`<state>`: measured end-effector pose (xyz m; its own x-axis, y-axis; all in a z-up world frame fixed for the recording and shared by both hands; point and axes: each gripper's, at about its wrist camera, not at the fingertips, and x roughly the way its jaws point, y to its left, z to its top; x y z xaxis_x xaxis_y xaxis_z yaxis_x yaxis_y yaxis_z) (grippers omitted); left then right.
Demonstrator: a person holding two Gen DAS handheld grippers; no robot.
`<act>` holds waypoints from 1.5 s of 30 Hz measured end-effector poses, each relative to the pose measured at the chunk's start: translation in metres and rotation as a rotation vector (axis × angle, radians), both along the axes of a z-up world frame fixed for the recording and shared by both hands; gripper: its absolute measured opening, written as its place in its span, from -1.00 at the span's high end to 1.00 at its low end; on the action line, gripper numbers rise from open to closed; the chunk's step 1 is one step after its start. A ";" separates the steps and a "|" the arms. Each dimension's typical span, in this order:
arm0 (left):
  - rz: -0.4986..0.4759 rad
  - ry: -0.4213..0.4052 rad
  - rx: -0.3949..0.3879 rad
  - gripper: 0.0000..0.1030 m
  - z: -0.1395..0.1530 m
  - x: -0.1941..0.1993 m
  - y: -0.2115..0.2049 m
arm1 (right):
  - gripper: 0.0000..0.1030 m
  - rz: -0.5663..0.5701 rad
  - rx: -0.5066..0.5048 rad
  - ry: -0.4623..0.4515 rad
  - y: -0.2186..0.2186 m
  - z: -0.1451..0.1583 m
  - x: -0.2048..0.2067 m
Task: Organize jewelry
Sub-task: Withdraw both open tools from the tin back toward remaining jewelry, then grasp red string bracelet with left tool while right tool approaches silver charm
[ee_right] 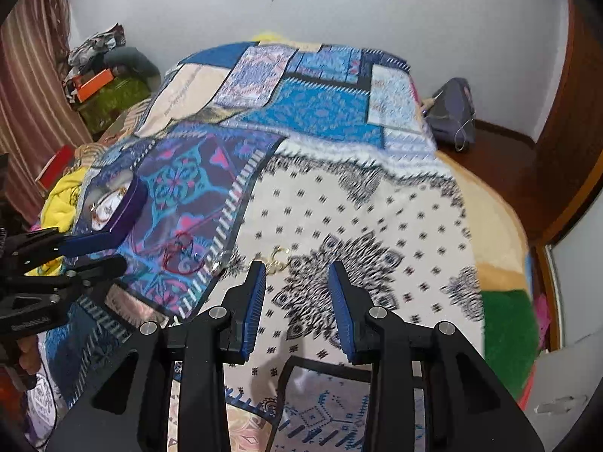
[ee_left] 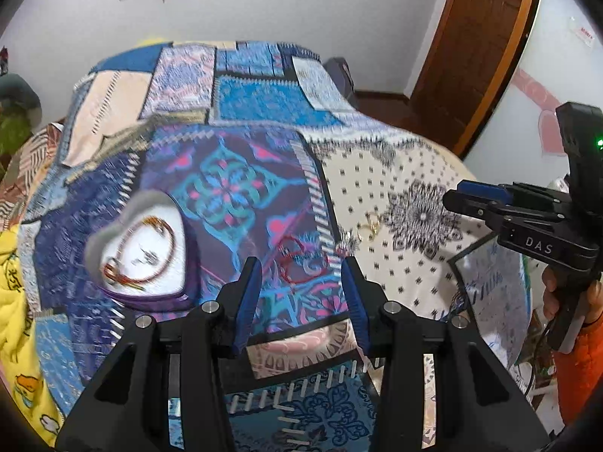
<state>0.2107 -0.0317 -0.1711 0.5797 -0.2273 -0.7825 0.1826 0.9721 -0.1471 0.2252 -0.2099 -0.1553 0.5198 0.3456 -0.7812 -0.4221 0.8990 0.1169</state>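
A heart-shaped purple box (ee_left: 143,248) with a white inside lies open on the patchwork bedspread; a red and gold bracelet (ee_left: 150,252) lies in it. It also shows in the right wrist view (ee_right: 120,207). A red cord bracelet (ee_left: 297,260) lies on the spread just beyond my left gripper (ee_left: 301,267), which is open and empty. Gold earrings (ee_left: 371,228) lie to its right. In the right wrist view the red bracelet (ee_right: 181,256) and gold earrings (ee_right: 277,258) lie ahead of my open, empty right gripper (ee_right: 296,271). The right gripper (ee_left: 463,199) shows from the side.
The bedspread (ee_right: 339,203) covers a bed. A yellow blanket (ee_left: 15,301) lies at the left edge. A purple bag (ee_right: 452,113) sits on the floor beyond the bed. A wooden door (ee_left: 471,49) stands at the right. Clutter (ee_right: 101,75) is piled at the far left.
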 end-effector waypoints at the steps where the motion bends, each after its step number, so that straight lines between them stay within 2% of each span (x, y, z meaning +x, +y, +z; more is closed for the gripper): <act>1: -0.003 0.010 0.001 0.17 -0.004 0.001 -0.001 | 0.39 0.008 0.004 0.011 0.001 -0.003 0.000; 9: -0.015 0.109 -0.003 0.17 -0.040 0.007 -0.006 | 0.39 0.127 -0.011 0.061 0.033 -0.025 0.000; 19: -0.005 0.121 -0.014 0.17 -0.050 0.011 0.002 | 0.39 0.203 0.049 0.182 0.057 -0.050 0.016; 25: -0.015 0.111 -0.010 0.17 -0.051 0.011 0.002 | 0.41 0.193 0.034 0.175 0.066 -0.055 0.021; 26: -0.016 0.110 -0.007 0.17 -0.052 0.012 0.002 | 0.45 0.190 0.027 0.165 0.067 -0.055 0.021; 28: -0.017 0.109 -0.006 0.15 -0.052 0.013 0.001 | 0.70 0.187 0.010 0.149 0.071 -0.056 0.023; 34: -0.040 0.106 -0.014 -0.03 -0.055 0.020 -0.004 | 0.71 0.182 0.019 0.131 0.068 -0.053 0.023; 45: -0.050 0.101 0.025 -0.05 -0.059 0.043 -0.022 | 0.71 0.118 0.074 0.077 0.035 -0.029 0.016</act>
<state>0.2537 -0.0541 -0.2300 0.4859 -0.2340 -0.8421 0.2166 0.9657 -0.1434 0.2408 -0.1750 -0.1839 0.4118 0.4591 -0.7872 -0.5118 0.8312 0.2170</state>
